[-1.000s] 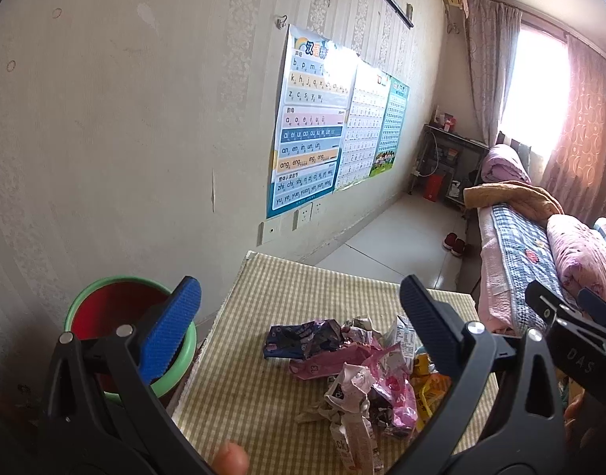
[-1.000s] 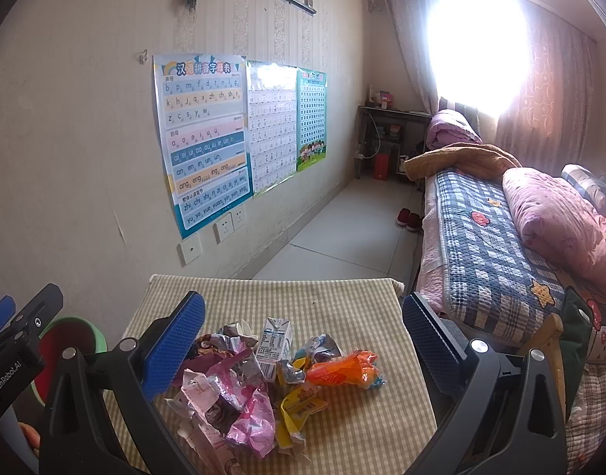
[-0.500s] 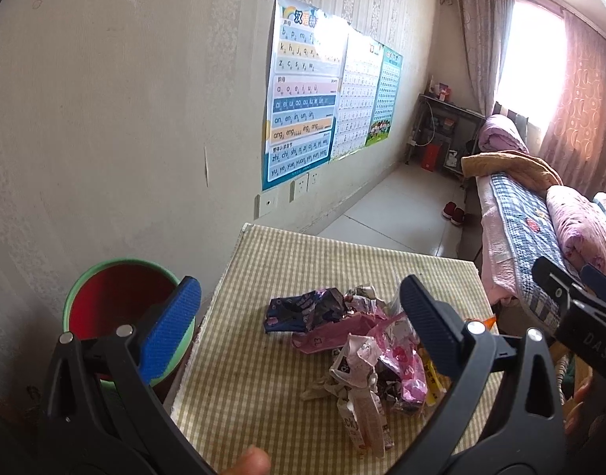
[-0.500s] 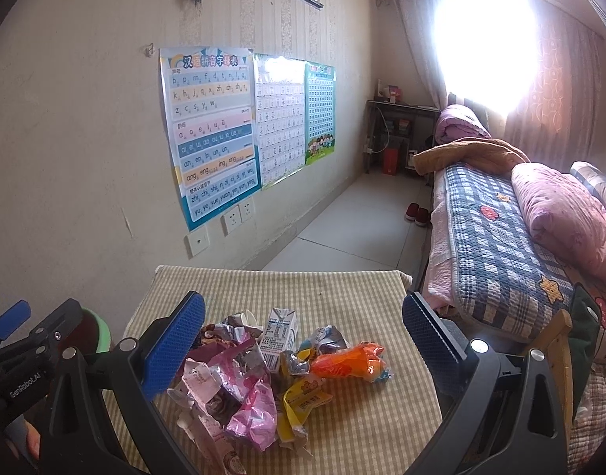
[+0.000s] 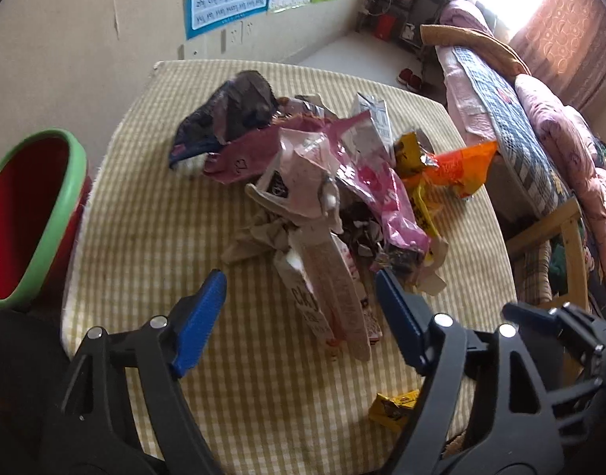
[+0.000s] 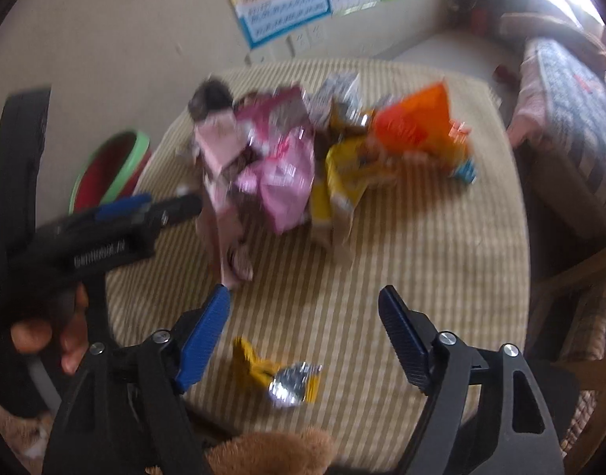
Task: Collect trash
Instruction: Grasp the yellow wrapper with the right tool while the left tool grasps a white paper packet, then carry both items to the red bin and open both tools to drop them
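A heap of crumpled wrappers (image 5: 366, 174) lies on the checked tablecloth (image 5: 144, 245): pink, dark, yellow and an orange bag (image 5: 457, 166). My left gripper (image 5: 300, 277) tilts down over the heap's near end, jaws closing. A long pale pink wrapper (image 5: 330, 285) lies between the blue pads, which do not touch it. The right wrist view is blurred. My right gripper (image 6: 305, 291) hangs above bare cloth, jaws closing on nothing. A small yellow and foil wrapper (image 6: 283, 374) lies just below it, apart from the heap (image 6: 279, 158).
A red bin with a green rim (image 5: 37, 213) stands off the table's left edge, also visible in the right wrist view (image 6: 113, 166). A hand holds the left gripper's body (image 6: 117, 233). A bed with quilts (image 5: 521, 118) runs along the right.
Both grippers have dropped toward the table and tipped downward. The wall charts have slid to the top edge. The heap now looks much closer, and both pairs of jaws stand narrower.
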